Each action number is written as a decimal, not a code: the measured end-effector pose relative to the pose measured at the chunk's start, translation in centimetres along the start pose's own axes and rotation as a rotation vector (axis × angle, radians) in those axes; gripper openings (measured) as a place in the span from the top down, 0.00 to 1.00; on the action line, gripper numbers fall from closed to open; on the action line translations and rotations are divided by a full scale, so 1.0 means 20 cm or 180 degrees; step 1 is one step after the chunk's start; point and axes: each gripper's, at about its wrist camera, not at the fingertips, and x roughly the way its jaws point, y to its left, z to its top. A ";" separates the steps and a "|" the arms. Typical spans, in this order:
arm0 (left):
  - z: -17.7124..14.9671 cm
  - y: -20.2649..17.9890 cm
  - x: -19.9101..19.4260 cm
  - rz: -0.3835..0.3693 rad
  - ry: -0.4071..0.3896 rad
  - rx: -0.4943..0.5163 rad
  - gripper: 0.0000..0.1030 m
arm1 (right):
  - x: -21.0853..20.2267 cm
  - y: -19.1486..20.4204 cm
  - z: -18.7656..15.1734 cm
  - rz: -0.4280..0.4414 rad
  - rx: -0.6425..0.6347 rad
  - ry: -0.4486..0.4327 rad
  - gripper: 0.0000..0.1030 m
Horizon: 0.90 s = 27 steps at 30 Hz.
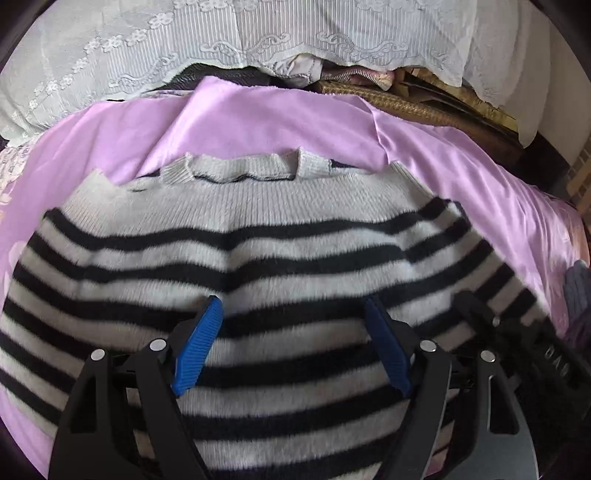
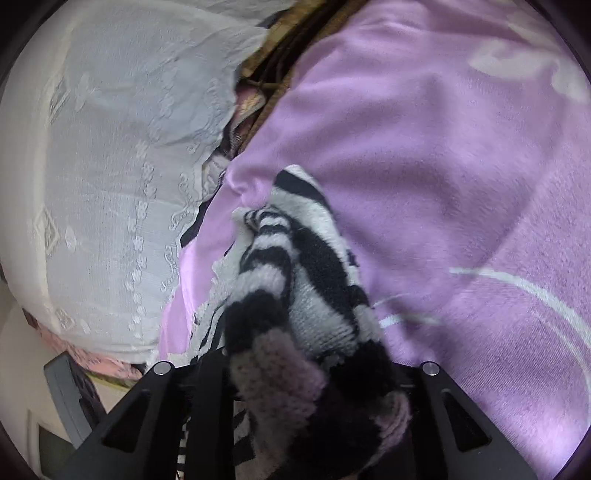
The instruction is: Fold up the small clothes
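Closest to me, the right gripper [image 2: 314, 402] has a bunched handful of the striped sweater [image 1: 240, 236] between its jaws; the fingertips are buried in knit, so the jaws look closed on it, with the fabric trailing away from them in a twisted rope. The piece seems to be a sleeve or a side edge, though I cannot tell which.

Over the sweater's lower body, the left gripper [image 1: 293, 325] hovers with its blue pads [image 1: 199, 343] spread wide, holding nothing. I cannot tell whether they touch the knit.

The sweater itself lies spread flat on the lilac blanket [image 1: 258, 122], neckband at its far end. Beyond the neckband comes a woven mat edge [image 1: 406, 107], then a white lace cover [image 1: 221, 33].

This looks like an early fold: one side is being brought in. The next move likely calls for carrying the gripped part across the sweater's body and laying it flat, while the left gripper steadies the middle.
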 end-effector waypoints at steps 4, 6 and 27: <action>0.01 0.00 0.00 -0.0009 -0.0010 -0.0023 0.28 | -0.06 0.22 -0.06 -0.0055 -0.0699 -0.0184 0.78; 0.02 0.01 -0.01 -0.0123 -0.0011 -0.0060 0.32 | -0.09 0.29 -0.08 -0.0062 -0.0931 -0.0242 0.78; 0.09 0.38 -0.33 0.0108 -0.0511 -0.0123 0.42 | -0.10 0.89 -0.34 0.0350 -0.1698 -0.0040 0.76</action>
